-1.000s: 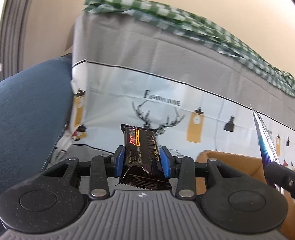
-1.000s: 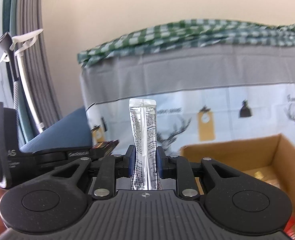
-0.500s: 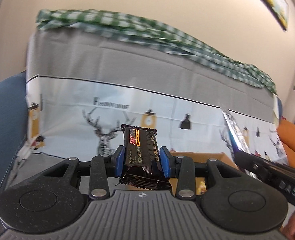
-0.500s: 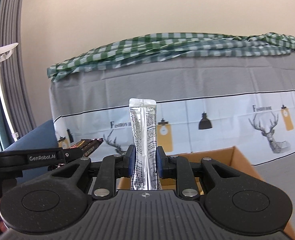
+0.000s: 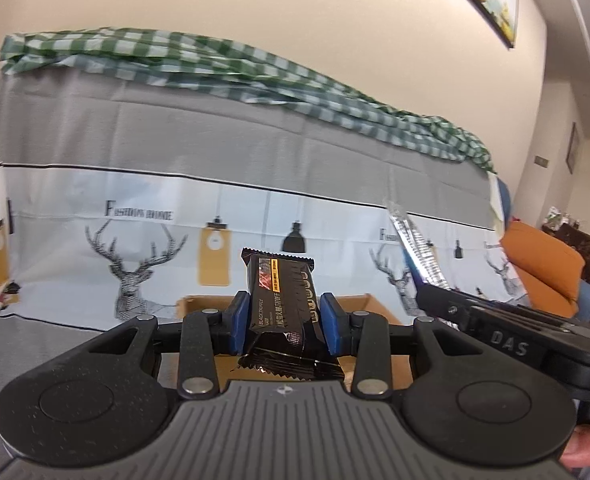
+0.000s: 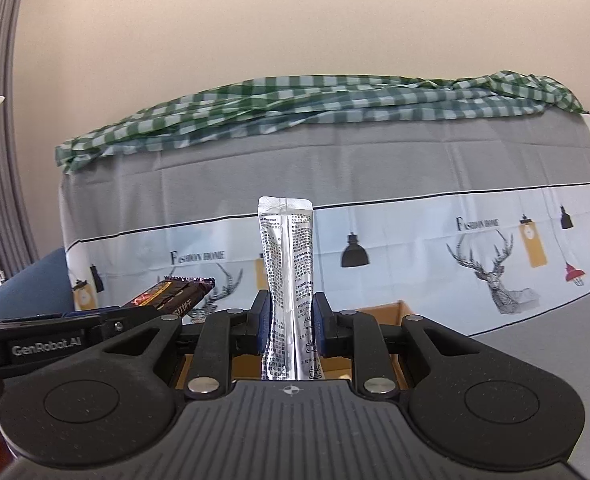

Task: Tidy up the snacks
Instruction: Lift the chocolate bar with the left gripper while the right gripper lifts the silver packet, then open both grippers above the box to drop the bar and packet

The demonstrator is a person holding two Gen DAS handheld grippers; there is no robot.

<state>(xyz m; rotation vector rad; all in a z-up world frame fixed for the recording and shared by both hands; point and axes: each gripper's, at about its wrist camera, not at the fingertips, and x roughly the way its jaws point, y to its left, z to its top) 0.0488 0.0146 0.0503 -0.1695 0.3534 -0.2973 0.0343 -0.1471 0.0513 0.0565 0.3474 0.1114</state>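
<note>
A: As both snacks are up in the air, start at the left and tell me who has what.

B: The left gripper [image 5: 285, 322] is clamped on a black chocolate bar [image 5: 281, 304] in a glossy wrapper. The blue pads pinch its long edges near the lower half, so the bar stands upright, long axis vertical, printed face toward the camera, crimped top seal uppermost.

A: How would you expect it to handle?

B: Light and fairly stiff in the middle, I'd judge, but the film is slick and the crimped ends are floppy. A hold across the body, as now, looks safer than one on a seal.

A: And what lies under it?

B: A cardboard box [image 5: 199, 304], open at the top, sits on the grey cloth of the sofa seat, close against the deer-print cover [image 5: 135, 248] on the backrest. The bar hangs above the box's near edge.

A: Then the right?

B: The right gripper [image 6: 291, 330] has closed on a silver stick sachet [image 6: 285, 264]. It is narrow and long, standing straight up, printed seam side facing the camera, gripped low so most of its length rises free.

A: Its feel?

B: Probably very light and soft, a powder pouch that bends easily; the foil may slip. From the right wrist view the box [image 6: 391, 312] shows just behind the gripper, so the sachet is over it too.
</note>
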